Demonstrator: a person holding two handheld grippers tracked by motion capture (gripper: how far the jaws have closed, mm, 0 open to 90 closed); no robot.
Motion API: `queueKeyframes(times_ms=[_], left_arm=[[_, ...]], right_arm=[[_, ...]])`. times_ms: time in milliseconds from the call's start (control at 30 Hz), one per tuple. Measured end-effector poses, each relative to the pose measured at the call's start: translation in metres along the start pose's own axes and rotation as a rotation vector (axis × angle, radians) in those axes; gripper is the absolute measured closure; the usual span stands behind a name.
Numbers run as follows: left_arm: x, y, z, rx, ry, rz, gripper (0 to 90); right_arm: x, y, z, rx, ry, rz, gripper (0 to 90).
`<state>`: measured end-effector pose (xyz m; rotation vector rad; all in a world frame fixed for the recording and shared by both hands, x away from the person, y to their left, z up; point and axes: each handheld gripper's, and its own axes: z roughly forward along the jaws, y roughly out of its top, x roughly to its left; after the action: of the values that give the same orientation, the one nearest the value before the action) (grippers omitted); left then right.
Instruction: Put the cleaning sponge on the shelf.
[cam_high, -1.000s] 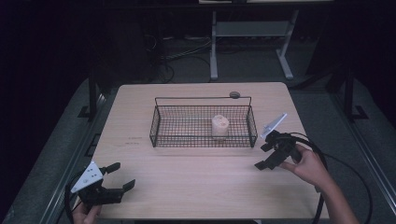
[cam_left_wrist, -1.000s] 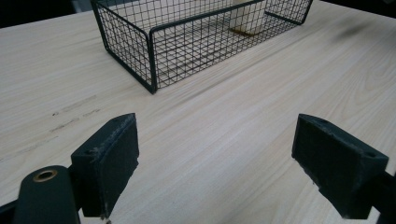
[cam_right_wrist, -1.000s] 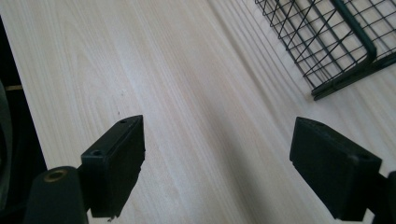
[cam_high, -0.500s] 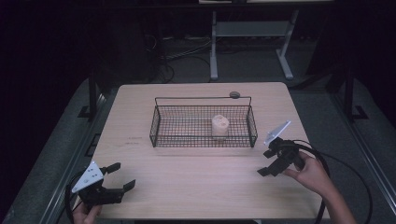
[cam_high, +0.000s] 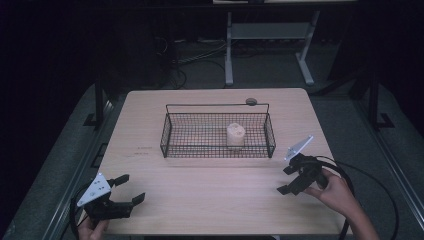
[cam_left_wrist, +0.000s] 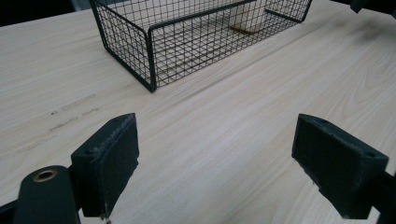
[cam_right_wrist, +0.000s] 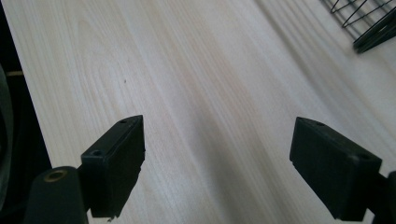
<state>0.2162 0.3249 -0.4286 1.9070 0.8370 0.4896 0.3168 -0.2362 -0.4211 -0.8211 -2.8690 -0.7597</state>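
Evidently we hold both tongs, left (cam_high: 125, 189) and right (cam_high: 291, 179), spread apart and empty low in the frame, keeping clear of the basket (cam_high: 218, 148) at centre.

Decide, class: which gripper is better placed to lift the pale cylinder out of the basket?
Probably right. The cylinder stands right of centre in the basket, nearer the open right gripper; the left gripper sits at the table's near-left corner.

A pale wooden table (cam_high: 210, 200) carries a black wire basket (cam_high: 170, 135) near its middle.
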Motion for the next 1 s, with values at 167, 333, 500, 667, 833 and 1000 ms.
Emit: queueKeyframes(times_ms=[167, 333, 500, 667, 833, 1000], left_arm=[[0.0, 0.0, 0.0, 0.002, -0.001, 0.001, 14.1], [0.0, 0.0, 0.001, 0.006, 0.001, 0.005, 14.1], [-0.001, 0.0, 0.001, 0.007, -0.001, 0.008, 14.0], [-0.001, 0.0, 0.001, 0.008, 0.0, 0.008, 14.1], [-0.001, 0.0, 0.001, 0.007, -0.002, 0.005, 14.1], [-0.001, 0.0, 0.001, 0.007, -0.001, 0.003, 14.1]], right_arm=[[0.002, -0.006, 0.002, -0.008, 0.001, 0.003, 17.5], [0.004, -0.012, 0.003, -0.014, 0.002, 0.007, 17.5], [0.006, -0.017, 0.001, -0.023, -0.001, 0.009, 17.5], [0.009, -0.019, 0.001, -0.026, -0.003, 0.004, 17.5], [0.011, -0.021, 0.003, -0.027, -0.001, 0.002, 17.5], [0.012, -0.021, 0.005, -0.026, 0.001, 0.001, 17.5]])
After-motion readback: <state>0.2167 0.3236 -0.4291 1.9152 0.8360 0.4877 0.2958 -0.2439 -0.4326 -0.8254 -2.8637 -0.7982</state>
